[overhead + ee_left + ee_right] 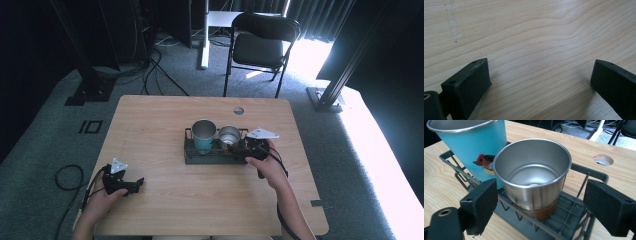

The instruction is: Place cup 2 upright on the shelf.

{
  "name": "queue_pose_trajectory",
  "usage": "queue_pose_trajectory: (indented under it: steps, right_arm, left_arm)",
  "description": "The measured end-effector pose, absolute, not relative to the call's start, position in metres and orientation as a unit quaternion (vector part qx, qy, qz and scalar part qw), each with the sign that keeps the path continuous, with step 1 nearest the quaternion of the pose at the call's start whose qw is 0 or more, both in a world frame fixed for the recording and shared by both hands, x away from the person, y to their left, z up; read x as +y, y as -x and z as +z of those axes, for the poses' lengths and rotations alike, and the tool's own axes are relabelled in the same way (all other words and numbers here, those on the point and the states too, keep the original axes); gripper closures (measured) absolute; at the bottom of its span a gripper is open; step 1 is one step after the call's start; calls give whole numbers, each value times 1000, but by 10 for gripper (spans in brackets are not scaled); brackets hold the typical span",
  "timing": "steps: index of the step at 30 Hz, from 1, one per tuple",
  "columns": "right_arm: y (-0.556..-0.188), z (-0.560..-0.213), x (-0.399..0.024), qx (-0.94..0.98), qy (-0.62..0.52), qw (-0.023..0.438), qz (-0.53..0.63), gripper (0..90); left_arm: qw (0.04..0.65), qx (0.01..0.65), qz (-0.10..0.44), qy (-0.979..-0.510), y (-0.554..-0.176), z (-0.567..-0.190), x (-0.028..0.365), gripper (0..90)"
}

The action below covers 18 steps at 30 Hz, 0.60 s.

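Your right gripper [536, 205] sits near the middle of the high view, right at the near edge of the dark wire rack [192, 150]. Its jaws are wide open and hold nothing. In the right gripper view the shiny steel cup [532, 173] stands upright in the rack, in the middle of the frame, between the two jaws but not touching them. A taller blue cup [474, 142] stands just beside it at the upper left, very close or maybe touching. The steel cup looks light and hard, so it will not bend when you squeeze. Its side is smooth and may be slippery, so I think you should take hold low on the wall, above the brown band at the bottom, and squeeze firmly. Lift straight up so you don't bump the blue cup. Your left gripper [131, 185] rests on the wooden table [150, 115] at the lower left of the high view, jaws wide open, with nothing in them.
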State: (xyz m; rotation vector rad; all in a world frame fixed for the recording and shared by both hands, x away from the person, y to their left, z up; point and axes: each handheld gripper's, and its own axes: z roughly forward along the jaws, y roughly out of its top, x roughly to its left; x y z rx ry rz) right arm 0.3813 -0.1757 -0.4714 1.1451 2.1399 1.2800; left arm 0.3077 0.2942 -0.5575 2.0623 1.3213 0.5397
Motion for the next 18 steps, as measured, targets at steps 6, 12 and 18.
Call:
queue_pose_trajectory:
  steps: [6,12,18]
  right_arm:
    - [-376,-471,-185,761,-414,203,457,121]
    - [-370,-472,-193,760,-416,208,453,121]
    - [-364,-474,-203,758,-423,211,449,121]
  left_arm:
    - [311,501,205,-781,-308,-557,294,32]
    - [311,500,204,-782,-308,-557,294,32]
    - [312,501,204,-781,-308,-557,294,32]
